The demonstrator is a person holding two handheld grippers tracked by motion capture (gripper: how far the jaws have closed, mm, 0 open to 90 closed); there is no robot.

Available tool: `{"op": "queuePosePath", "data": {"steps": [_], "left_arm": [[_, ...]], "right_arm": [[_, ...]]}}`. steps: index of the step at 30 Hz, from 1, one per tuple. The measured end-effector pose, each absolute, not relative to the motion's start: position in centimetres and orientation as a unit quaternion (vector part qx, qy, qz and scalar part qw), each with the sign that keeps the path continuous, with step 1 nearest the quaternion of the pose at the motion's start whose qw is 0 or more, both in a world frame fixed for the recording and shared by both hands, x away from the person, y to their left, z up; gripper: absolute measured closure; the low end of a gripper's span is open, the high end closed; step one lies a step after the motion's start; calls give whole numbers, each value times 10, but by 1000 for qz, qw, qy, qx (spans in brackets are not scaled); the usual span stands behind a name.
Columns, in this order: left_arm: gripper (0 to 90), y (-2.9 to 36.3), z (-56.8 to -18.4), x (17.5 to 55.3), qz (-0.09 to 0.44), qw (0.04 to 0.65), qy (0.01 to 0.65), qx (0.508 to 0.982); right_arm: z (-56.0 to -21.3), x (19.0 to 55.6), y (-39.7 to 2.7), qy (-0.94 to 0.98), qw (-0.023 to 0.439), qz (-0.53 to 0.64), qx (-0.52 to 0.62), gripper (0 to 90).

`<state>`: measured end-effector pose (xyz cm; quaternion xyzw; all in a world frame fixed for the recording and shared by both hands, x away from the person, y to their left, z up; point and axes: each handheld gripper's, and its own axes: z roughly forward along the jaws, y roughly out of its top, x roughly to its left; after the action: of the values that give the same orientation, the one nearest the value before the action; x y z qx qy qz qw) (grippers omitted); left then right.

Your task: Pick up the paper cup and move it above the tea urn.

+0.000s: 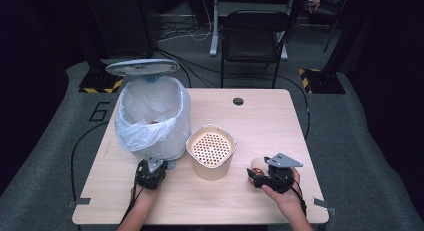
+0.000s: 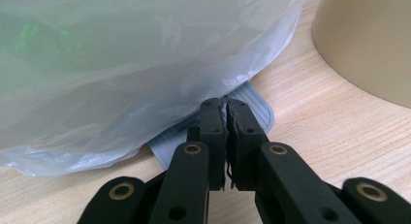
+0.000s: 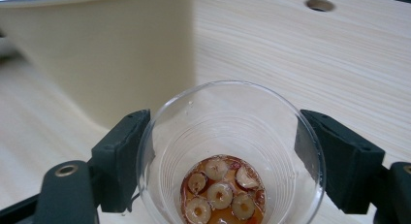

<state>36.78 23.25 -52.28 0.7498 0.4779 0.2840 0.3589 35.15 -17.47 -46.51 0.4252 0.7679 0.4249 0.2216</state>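
My right gripper [image 3: 228, 151] is shut on a clear plastic cup [image 3: 228, 112], one pad against each side. At the cup's bottom lie several round pale slices in reddish liquid [image 3: 220, 192]. In the high view this gripper [image 1: 256, 174] holds the cup [image 1: 257, 164] just right of a beige tub with a perforated insert [image 1: 211, 148]. My left gripper [image 1: 152, 167] sits at the foot of a white-bagged pedal bin [image 1: 152, 116] whose lid [image 1: 142, 67] stands raised. Its jaws [image 2: 225, 105] are shut with nothing between them, tips on the grey ribbed pedal [image 2: 259, 112].
The beige tub's wall [image 3: 111, 54] rises close behind the cup, and it shows at the right in the left gripper view [image 2: 368, 40]. The bin's plastic bag [image 2: 121, 64] bulges over the pedal. A cable hole [image 1: 238, 101] marks the table's far side; a folding chair [image 1: 252, 41] stands beyond.
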Motion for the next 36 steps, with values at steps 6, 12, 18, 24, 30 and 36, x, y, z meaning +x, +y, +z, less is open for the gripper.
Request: {"op": "queuePosePath", "data": {"steps": [6,12,18,24,30,36], "left_arm": [[860,232,-523,368,284,359,478,750],[860,232,-523,368,284,359,478,750],[859,232,-523,368,284,359,478,749],[860,232,-523,367,282,359,479,750],[859,232,-523,367,284,360,478,749],[859,232,-523,367,283,360,479,749]], "right_arm": [[-468,359,-192,749,234,418,457,211],[-472,363,-198,743,234,419,466,203],[-475,363,-200,740,231,431,462,155],[-467,362,-200,731,238,446,459,150],[-447,361,-201,715,242,457,471,245],[-428,377,-177,721,219,462,468,437]]}}
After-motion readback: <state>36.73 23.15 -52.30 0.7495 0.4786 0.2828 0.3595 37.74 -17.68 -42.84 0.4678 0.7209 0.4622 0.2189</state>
